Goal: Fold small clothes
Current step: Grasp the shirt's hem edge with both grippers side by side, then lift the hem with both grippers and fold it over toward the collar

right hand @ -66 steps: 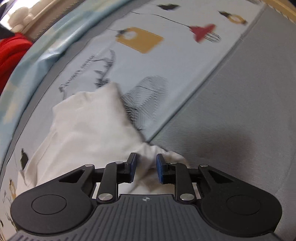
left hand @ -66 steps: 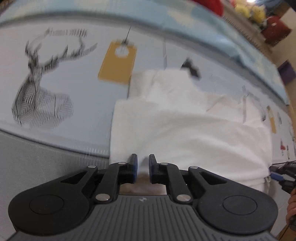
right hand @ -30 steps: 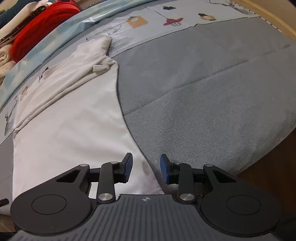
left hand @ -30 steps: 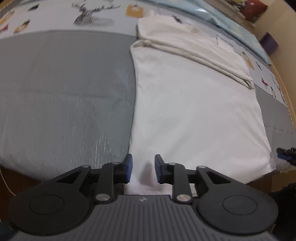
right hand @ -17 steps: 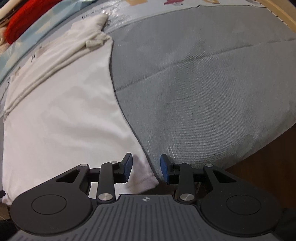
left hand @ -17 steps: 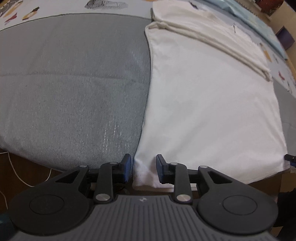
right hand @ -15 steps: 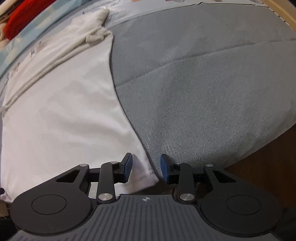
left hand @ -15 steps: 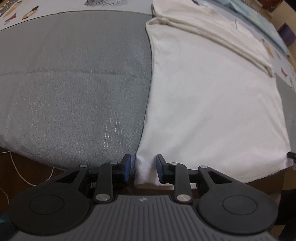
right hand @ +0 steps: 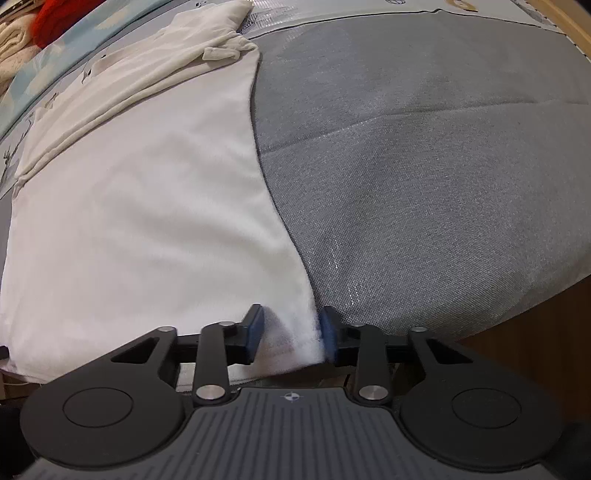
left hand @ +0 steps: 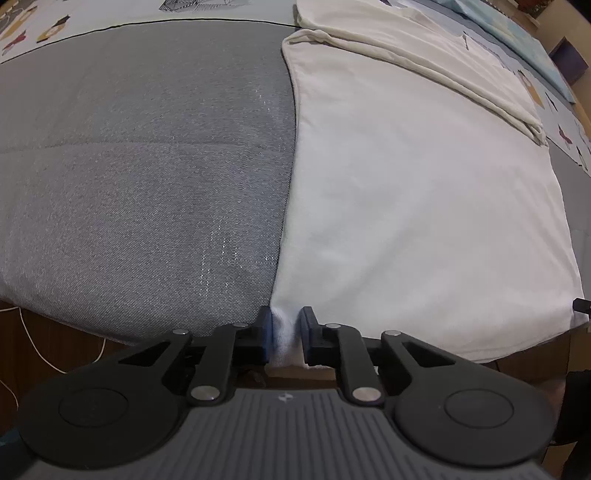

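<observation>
White garment (left hand: 417,206): a white piece of clothing lies spread flat on a grey bedcover (left hand: 147,166), its near hem at the near edge of the bed. The far part is folded over on itself into a thick band of cream layers (left hand: 424,55). In the right wrist view the same cloth (right hand: 147,206) fills the left half, with a rumpled end (right hand: 225,51) at the far right of the band.

Left gripper (left hand: 286,332): points steeply down at the near left corner of the garment. A bunched bit of that corner stands between the two blue-padded fingers (left hand: 265,334), and both pads touch it. The jaws are narrow and closing on it.

Right gripper (right hand: 291,336): points steeply down at the near right corner. The corner lies between the fingers; the right pad (right hand: 328,338) is against the cloth's edge, while the left pad sits on top of the cloth with a gap to the raised corner. The jaws are closing, moderately apart; I cannot tell whether both pads press yet.

Bedcover: grey woven fabric with a faint crease across it, ending at a patterned sheet (left hand: 110,11) with small printed figures along the far side.

Background: a red cloth (right hand: 59,13) and pale folded fabric at the far left corner of the right wrist view; brown wood floor (right hand: 535,332) beyond the bed's near edge.
</observation>
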`<state>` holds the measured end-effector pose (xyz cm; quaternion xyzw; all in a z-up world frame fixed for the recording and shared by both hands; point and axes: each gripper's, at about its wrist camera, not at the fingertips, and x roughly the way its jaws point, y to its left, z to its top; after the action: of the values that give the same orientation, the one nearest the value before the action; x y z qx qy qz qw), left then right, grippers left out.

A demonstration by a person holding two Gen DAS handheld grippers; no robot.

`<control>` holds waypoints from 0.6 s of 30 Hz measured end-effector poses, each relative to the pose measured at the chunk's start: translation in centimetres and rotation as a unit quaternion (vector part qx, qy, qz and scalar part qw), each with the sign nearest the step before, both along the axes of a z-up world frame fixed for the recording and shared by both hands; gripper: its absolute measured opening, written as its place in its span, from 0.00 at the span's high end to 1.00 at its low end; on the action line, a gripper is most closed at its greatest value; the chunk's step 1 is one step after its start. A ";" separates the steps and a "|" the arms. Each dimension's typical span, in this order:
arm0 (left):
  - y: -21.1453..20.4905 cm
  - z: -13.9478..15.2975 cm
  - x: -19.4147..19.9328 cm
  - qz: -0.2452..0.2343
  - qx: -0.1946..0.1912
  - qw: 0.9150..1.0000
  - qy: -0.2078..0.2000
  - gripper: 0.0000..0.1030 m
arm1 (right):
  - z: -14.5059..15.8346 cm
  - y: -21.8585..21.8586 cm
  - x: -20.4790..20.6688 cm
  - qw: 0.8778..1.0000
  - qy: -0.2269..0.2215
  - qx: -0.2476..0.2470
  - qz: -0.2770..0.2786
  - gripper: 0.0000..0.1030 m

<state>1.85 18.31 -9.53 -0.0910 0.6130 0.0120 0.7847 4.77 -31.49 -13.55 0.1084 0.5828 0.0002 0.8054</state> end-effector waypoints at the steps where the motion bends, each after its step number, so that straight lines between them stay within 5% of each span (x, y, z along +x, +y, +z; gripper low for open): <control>1: -0.1 0.0 0.0 -0.001 0.001 1.000 0.000 0.84 | 0.0 0.0 0.0 1.000 0.000 -0.001 0.001 0.77; 11: -0.6 0.1 0.0 -0.009 0.005 1.000 -0.008 0.93 | 0.4 -0.1 -0.1 1.000 -0.007 0.017 0.006 0.93; 18: -1.0 3.6 -0.7 -0.025 -0.012 0.996 -0.079 0.94 | 3.8 -0.5 -0.9 0.996 -0.080 0.049 0.004 0.94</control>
<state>1.10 17.28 -5.89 -0.0856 0.5510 -0.0220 0.8298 3.88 -32.04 -9.79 0.1453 0.5161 0.0407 0.8431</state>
